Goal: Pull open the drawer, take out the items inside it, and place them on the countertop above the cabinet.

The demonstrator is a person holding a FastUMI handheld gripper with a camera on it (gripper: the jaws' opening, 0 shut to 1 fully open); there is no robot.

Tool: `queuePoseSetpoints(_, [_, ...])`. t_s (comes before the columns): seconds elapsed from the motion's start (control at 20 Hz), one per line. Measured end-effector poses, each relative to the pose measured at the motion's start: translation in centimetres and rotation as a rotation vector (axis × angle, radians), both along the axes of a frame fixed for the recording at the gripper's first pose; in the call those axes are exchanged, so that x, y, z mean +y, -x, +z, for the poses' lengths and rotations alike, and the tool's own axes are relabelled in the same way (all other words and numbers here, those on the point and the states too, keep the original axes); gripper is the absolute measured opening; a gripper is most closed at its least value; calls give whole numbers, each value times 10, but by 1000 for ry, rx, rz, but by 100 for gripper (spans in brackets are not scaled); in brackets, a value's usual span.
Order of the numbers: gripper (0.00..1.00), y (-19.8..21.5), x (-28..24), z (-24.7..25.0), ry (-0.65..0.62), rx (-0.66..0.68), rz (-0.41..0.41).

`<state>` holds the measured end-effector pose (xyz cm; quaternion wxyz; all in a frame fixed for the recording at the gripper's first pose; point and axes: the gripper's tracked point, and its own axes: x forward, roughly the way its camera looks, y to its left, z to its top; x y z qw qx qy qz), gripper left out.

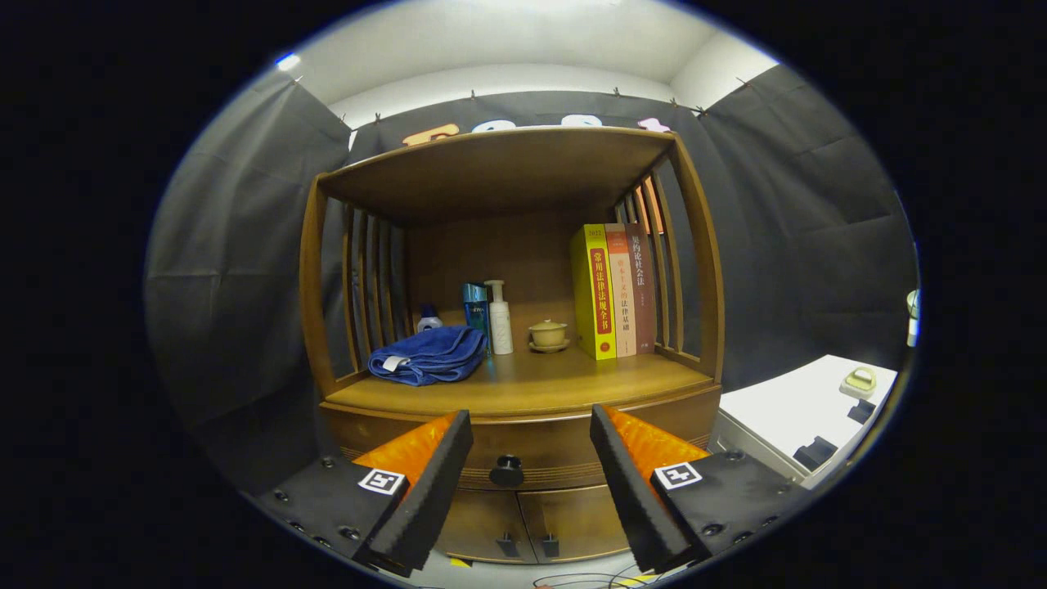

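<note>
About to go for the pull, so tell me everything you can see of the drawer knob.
The drawer knob is a small, dark, round knob, looking like metal or dark wood, on a short stem at the middle of the brown wooden drawer front, below the countertop. The drawer is shut. The knob sits between the open claw fingers, beyond their tips; nothing touches it.

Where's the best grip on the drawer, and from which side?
Take the round dark knob at the middle of the drawer front. It juts out toward the camera, so come straight in from the front. The gripper has its fingers open with the knob between them, not touching; close on its sides, probably, then pull back.
</note>
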<state>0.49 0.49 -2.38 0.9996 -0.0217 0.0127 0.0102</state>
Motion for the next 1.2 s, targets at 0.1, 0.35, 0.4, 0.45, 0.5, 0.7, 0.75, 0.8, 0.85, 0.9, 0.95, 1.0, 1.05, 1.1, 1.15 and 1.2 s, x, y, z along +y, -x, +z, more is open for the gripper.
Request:
queuePoseSetpoints(0.1, [95, -3, 1, -4, 9, 2, 4])
queuePoseSetpoints(0.35, [95, -16, 3, -27, 16, 37, 10])
queuePoseSetpoints(0.4, [95, -19, 3, -34, 9, 49, 5])
queuePoseSetpoints(0.45, [95, -22, 4, -41, 4, 64, 1])
queuePoseSetpoints(0.5, [95, -25, 5, -47, 3, 76, -3])
queuePoseSetpoints(0.7, [95, -35, 7, -75, 26, 136, -3])
queuePoseSetpoints(0.75, [96, -39, 8, -84, 29, 155, -2])
queuePoseSetpoints(0.8, [96, -45, 11, -92, 28, 173, 2])
queuePoseSetpoints(0.85, [96, -52, 12, -100, 28, 188, 3])
queuePoseSetpoints(0.9, [96, -54, 12, -106, 29, 199, -1])
queuePoseSetpoints(0.95, [96, -58, 14, -111, 32, 209, 0])
queuePoseSetpoints(1.0, [96, -61, 15, -116, 40, 216, -2])
queuePoseSetpoints(1.05, [96, -65, 15, -120, 51, 222, -3])
queuePoseSetpoints(1.1, [96, -68, 15, -124, 64, 229, -7])
queuePoseSetpoints(1.15, [96, -73, 14, -128, 72, 236, -11])
queuePoseSetpoints(1.2, [96, -77, 14, -132, 74, 241, -12])
